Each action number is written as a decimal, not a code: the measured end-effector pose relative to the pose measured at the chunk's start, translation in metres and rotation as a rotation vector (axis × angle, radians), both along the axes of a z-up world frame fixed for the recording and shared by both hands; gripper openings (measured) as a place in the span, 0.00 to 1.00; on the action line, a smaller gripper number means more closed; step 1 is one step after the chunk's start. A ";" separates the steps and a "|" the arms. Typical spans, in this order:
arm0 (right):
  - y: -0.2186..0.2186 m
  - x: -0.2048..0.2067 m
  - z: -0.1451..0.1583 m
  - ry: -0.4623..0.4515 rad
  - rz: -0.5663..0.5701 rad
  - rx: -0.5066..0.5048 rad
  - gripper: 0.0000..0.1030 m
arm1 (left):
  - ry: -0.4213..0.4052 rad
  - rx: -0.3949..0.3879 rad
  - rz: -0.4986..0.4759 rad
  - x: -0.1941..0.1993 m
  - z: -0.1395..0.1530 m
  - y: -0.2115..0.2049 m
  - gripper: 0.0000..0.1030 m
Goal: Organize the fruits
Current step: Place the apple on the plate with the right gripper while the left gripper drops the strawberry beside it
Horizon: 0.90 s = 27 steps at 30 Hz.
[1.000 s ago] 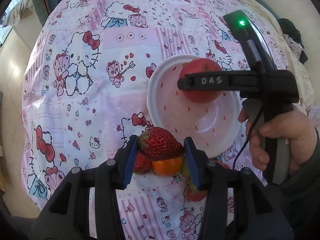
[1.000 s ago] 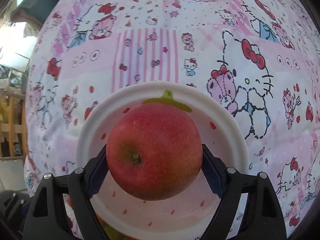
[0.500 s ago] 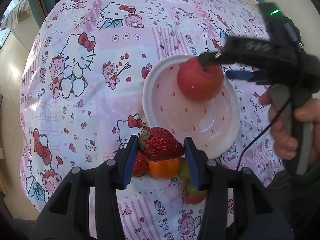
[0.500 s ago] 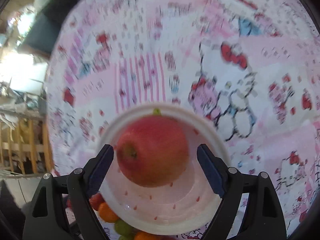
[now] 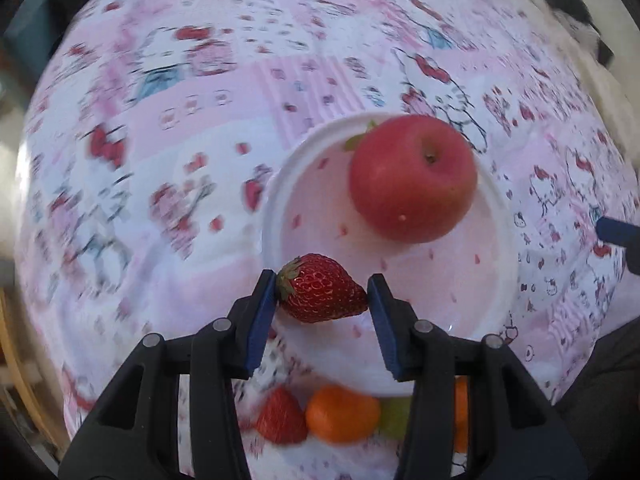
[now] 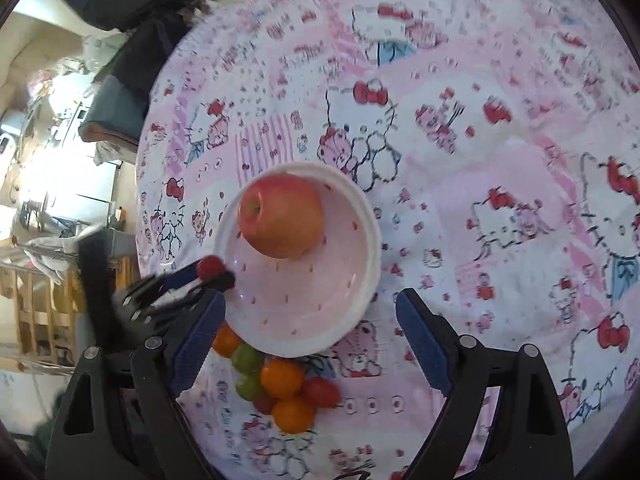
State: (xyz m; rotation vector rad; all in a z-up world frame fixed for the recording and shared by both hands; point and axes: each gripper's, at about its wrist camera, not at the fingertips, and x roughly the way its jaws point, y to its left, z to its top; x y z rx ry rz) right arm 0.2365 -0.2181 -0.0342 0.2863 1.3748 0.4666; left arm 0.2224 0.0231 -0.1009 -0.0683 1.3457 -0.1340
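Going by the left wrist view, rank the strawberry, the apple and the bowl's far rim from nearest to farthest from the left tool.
1. Strawberry: clamped between the left tool's pads, over the bowl's near edge.
2. Apple: resting inside the bowl, ahead and to the right.
3. Bowl's far rim: beyond the apple, against the patterned cloth.

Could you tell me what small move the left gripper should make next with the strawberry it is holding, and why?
Probably ease the left gripper a little further in over the white bowl before letting go. The strawberry is clamped between its pads just above the bowl's near rim, the apple lies at the far side, and the near floor of the bowl looks free.
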 end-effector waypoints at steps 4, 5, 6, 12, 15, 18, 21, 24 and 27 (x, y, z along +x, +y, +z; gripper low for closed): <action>-0.002 -0.002 0.003 -0.055 0.006 -0.037 0.87 | -0.012 -0.011 -0.046 0.012 -0.005 -0.011 0.41; -0.002 0.000 0.001 -0.060 0.005 -0.052 0.87 | -0.016 0.009 -0.059 0.015 -0.006 -0.015 0.42; -0.003 0.001 0.000 -0.060 0.001 -0.057 0.87 | -0.016 0.029 -0.059 0.017 -0.007 -0.015 0.41; -0.013 0.007 -0.010 -0.028 -0.028 -0.047 0.87 | 0.023 0.007 -0.047 0.023 -0.006 -0.014 0.56; -0.015 0.009 -0.012 -0.022 -0.035 -0.037 0.87 | 0.016 -0.014 -0.057 0.022 0.004 -0.014 0.63; -0.015 0.010 -0.010 -0.022 -0.036 -0.018 0.87 | -0.020 -0.010 -0.055 0.015 0.020 -0.010 0.65; -0.015 0.009 -0.009 -0.027 -0.030 -0.022 0.87 | -0.040 -0.008 -0.020 0.002 0.034 -0.003 0.66; -0.012 0.006 -0.009 -0.033 -0.020 -0.027 0.87 | -0.066 0.000 0.006 -0.012 0.044 0.003 0.66; -0.008 0.003 -0.007 -0.050 -0.008 -0.028 0.87 | -0.114 0.004 0.035 -0.029 0.055 0.008 0.66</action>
